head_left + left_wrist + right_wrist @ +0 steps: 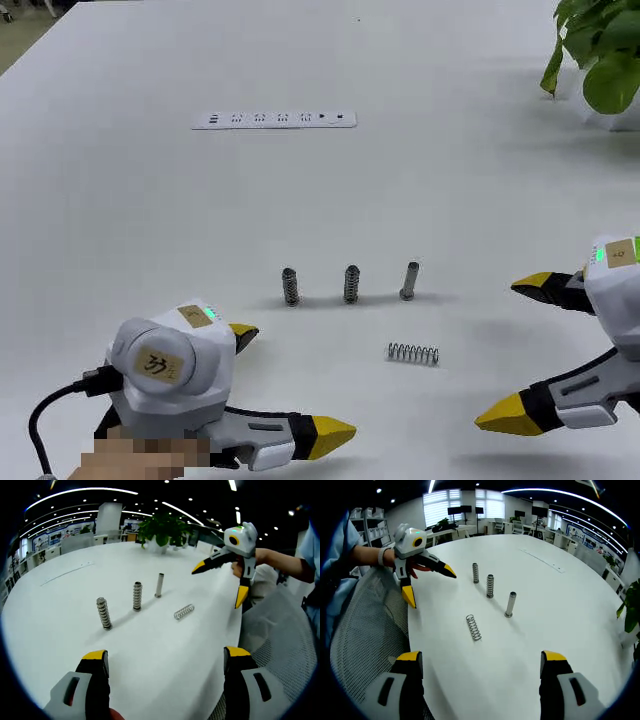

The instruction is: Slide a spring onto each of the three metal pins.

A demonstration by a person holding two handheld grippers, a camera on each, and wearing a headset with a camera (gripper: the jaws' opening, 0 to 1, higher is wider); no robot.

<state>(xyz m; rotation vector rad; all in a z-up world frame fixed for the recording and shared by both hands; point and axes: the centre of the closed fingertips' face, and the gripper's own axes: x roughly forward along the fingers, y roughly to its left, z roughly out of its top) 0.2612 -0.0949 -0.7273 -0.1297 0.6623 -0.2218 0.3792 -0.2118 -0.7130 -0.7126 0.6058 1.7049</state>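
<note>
Step 3: loose spring (413, 353) lies near bare pin (410, 280); left tool (292, 381), right tool (510, 350) both spread, empty. Next: grasp it.

Left claw (293, 383) spread wide, right claw (505, 350) gaping too (both empty), tips pointing inward

Loose spring (183, 611) lies beside bare pin (159, 585).

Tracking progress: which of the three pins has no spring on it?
The right-hand pin in the head view: bare metal. The middle pin and left pin carry springs; a loose spring lies before it.
</note>
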